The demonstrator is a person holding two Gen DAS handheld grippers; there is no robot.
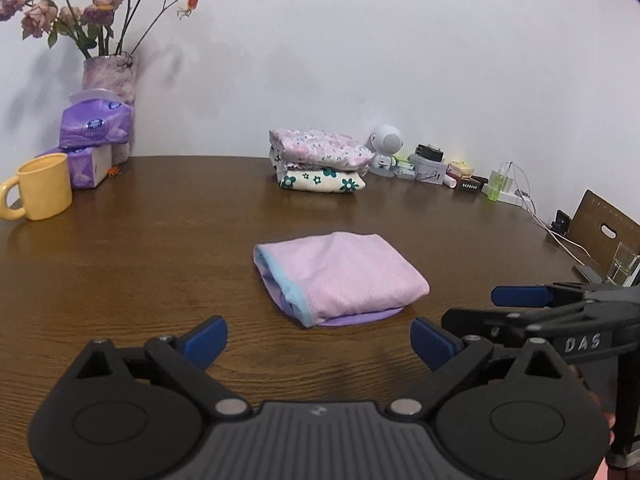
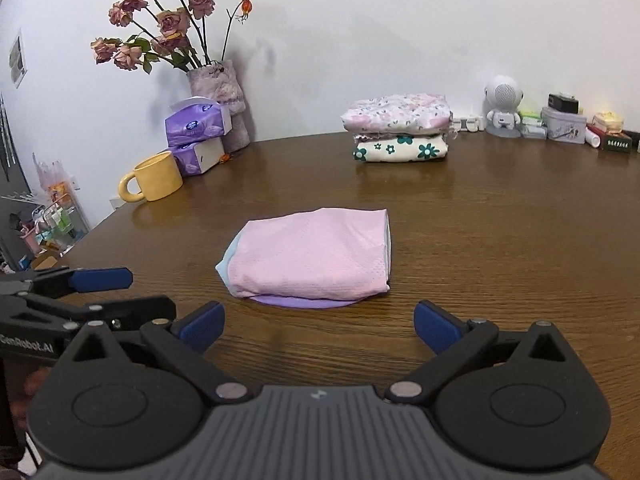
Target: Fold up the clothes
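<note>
A dark brown wood-grain counter [image 2: 500, 248] runs back to a plain white wall [image 2: 360, 40]. Near the middle of it lies a folded pink garment [image 2: 312, 254] with pale blue trim and a purple layer showing under its near edge; it sits flat, touched by nothing.

The left claw [image 1: 319, 338] hangs just short of the garment with its blue-padded fingers spread wide and nothing between them. The right claw [image 2: 318, 328] is likewise spread open and empty, also on the near side of the garment; in each view the other claw shows at the edge of the frame.

Farther back, close to the wall, stands a stack of folded clothes [image 2: 400, 128], a floral pink piece on top of a cream one with green flowers. To the left are a yellow mug [image 2: 154, 178], two purple tissue packs [image 2: 198, 136] stacked one on the other, and behind them a vase [image 2: 220, 84] of dried roses. To the right of the stack, along the wall, stand a small white astronaut figure [image 2: 503, 106], a tin [image 2: 562, 125] and other small boxes. In the left wrist view a white cable [image 1: 536, 212] trails along the counter's right edge, near a drinking glass [image 1: 622, 266].
</note>
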